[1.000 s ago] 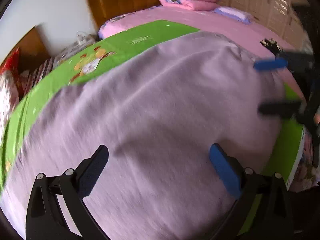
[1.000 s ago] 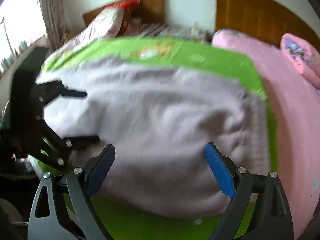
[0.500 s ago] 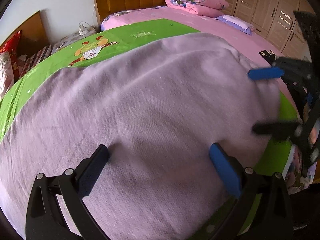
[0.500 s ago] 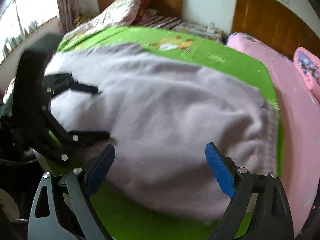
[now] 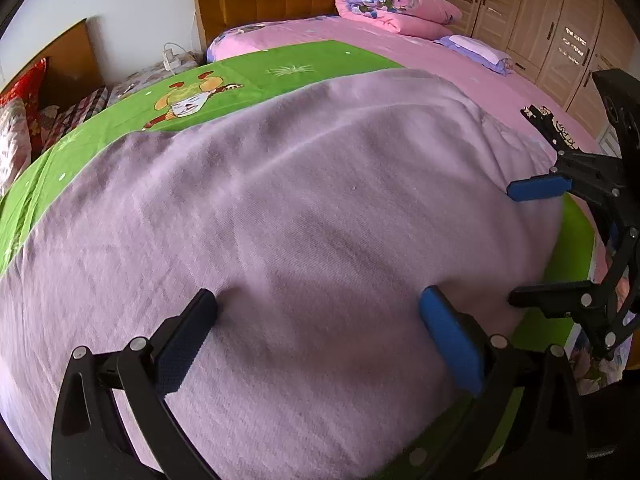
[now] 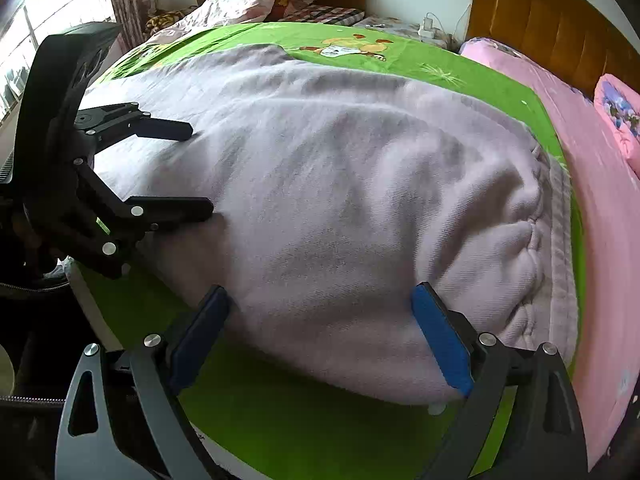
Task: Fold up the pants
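A: Item one, largest?
B: Bed under a green cartoon-print sheet point(image 5: 280, 68). On it, the pale lilac knitted pants point(image 5: 304, 208), spread flat along the near edge.

A: What changed?
B: Both tools have come down onto the cloth; a second ago they hung above it, blurred.

A: Fingers?
B: Left gripper point(image 5: 316, 312) spread, tips denting the fabric. Right gripper point(image 6: 320, 308) spread too, at the near hem. Nothing pinched; likely the grasp before a fold.

pants point(image 5: 312, 216) lie spread on the sheet point(image 5: 288, 68), with a folded quilt point(image 5: 396, 6) well behind.
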Tool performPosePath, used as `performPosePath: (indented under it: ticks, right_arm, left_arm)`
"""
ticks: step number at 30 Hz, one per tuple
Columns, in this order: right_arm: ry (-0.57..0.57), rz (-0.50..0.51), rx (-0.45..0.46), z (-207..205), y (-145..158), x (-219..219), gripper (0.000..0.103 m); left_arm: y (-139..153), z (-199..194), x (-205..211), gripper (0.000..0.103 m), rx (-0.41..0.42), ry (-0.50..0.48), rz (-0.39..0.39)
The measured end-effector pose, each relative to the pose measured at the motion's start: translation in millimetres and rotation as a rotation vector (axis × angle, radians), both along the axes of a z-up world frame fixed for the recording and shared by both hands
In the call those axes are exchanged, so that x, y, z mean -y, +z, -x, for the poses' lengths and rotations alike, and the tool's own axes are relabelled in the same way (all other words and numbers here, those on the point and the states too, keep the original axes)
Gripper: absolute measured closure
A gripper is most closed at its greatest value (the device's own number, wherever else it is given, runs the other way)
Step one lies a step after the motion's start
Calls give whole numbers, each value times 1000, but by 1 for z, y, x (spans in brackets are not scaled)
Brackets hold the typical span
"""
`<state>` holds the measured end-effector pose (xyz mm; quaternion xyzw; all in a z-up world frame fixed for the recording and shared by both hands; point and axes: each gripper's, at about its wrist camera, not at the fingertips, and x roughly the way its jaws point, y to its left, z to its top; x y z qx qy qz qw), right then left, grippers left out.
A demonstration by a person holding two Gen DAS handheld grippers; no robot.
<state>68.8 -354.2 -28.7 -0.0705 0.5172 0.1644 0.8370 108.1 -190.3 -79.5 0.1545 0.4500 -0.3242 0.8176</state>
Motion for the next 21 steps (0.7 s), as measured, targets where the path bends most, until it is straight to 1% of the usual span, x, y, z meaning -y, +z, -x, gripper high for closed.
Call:
performPosePath:
  ticks: [9,12,13,14,15,16,17,18,19,20,21]
  right_arm:
    - [9,1,-16,1,-1,2,13]
    - [11,23,-39,-3,4,-2,13]
    - [13,42,-31,-6,8,-4,13]
    - [-3,62,20,-12,17,-6,13]
    - [-21,57,60,-19,24,-7,13]
    - [-39,34,93,-27,31,-6,13]
    - [-61,7,124,-39,36,-6,13]
    - [-73,-6,147,-50,38,-8,13]
    - [-73,-8,156,-61,37,-11,12]
    - [-68,22,142,-77,28,-16,13]
    - [-69,75,115,-88,14,-20,13]
  left_arm:
    - [5,3,-9,2,-15,17,14]
    - [13,4,-16,2,10,31,5]
    - [17,4,-20,2,24,41,4]
    - [21,3,-25,2,37,58,5]
    - [25,-1,-35,2,53,93,8]
    - [27,-4,-42,2,60,118,10]
    - [28,-10,-53,2,61,165,10]
    - [26,-14,-62,2,47,194,10]
    - [22,-20,-73,2,16,230,10]
    - [19,-23,-80,2,-10,250,11]
    - [13,-25,-89,2,-47,273,6]
